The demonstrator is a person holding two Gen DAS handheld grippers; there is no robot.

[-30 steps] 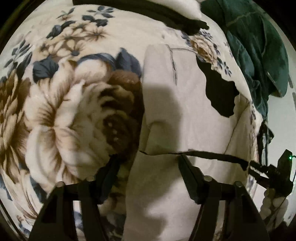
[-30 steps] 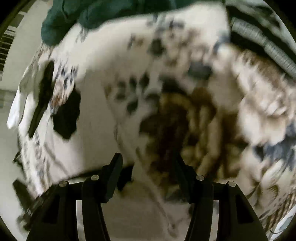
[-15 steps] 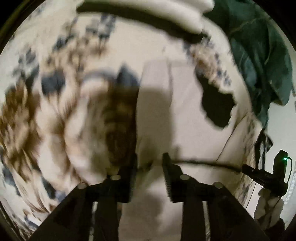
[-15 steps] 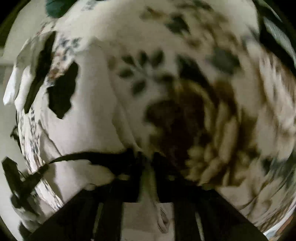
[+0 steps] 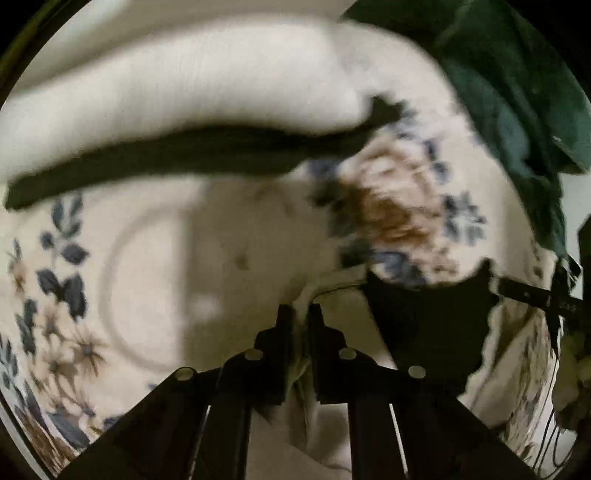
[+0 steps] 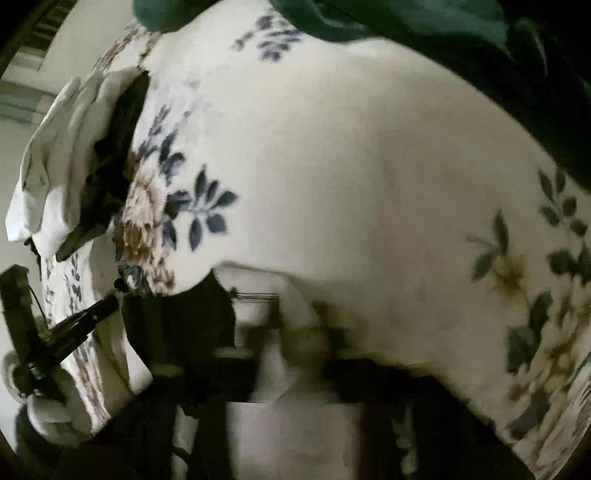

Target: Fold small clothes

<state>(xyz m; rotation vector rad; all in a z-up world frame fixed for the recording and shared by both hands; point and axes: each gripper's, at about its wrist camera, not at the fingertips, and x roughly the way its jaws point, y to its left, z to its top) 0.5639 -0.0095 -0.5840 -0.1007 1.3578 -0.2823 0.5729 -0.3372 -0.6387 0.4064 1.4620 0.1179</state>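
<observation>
A small cream garment (image 5: 314,424) with black trim lies on a floral bedspread (image 5: 66,295). My left gripper (image 5: 301,314) is shut on a corner of the garment, the cloth pinched between its jaws. My right gripper (image 6: 291,332) is blurred, and its jaws stand close together with cream cloth (image 6: 288,424) between them. A black patch of the garment (image 5: 424,317) shows right of the left gripper and also in the right wrist view (image 6: 177,314). The other gripper shows at the edge of each view (image 5: 554,299) (image 6: 55,332).
A folded cream and black piece (image 5: 166,99) lies ahead in the left wrist view; it also shows at the left in the right wrist view (image 6: 74,147). A dark green garment (image 5: 517,92) is heaped at the top right and shows in the right wrist view (image 6: 406,18).
Both grippers went from open to shut on the garment's near edge. Both have since moved forward over the bedspread with the cloth, toward the folded piece.
</observation>
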